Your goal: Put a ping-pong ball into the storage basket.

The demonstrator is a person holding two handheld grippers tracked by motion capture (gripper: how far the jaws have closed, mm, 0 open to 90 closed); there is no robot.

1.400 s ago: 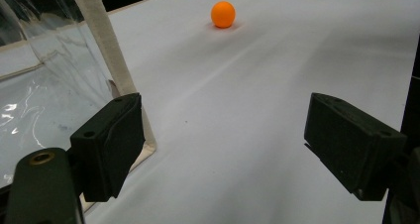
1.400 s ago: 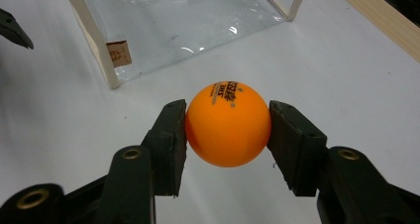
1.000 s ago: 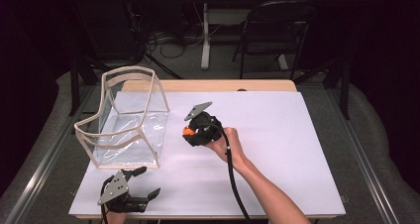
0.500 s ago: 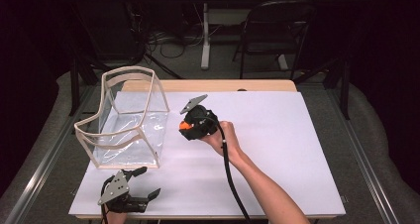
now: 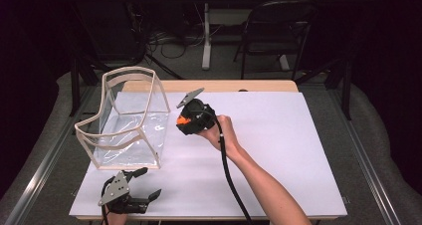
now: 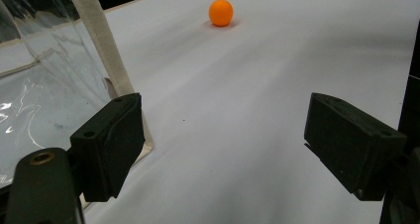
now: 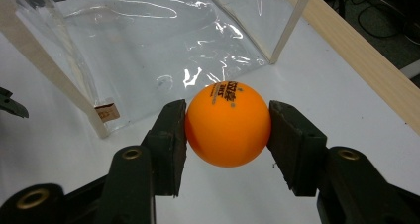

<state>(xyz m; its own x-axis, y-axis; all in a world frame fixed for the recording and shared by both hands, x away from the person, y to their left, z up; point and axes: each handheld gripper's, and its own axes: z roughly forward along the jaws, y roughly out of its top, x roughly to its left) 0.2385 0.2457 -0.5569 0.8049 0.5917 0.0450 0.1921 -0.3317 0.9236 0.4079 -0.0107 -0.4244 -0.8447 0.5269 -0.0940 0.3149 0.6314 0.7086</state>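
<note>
One ball (image 7: 228, 123) gripped — bag's (image 5: 130, 119) edge near.

the right gripper (image 5: 185, 119), held mid-frame by a hand (image 5: 219, 130) whose bare forearm rises from the lower right, has its jaws clamped, while the left gripper (image 5: 147, 184) rests at lower left, jaws spread wide.

Right tool (image 5: 183, 121) held above the white surface (image 5: 298, 150), just beside the clear bag (image 5: 127, 120); left tool (image 5: 144, 185) low at the near edge, jaws apart
</note>
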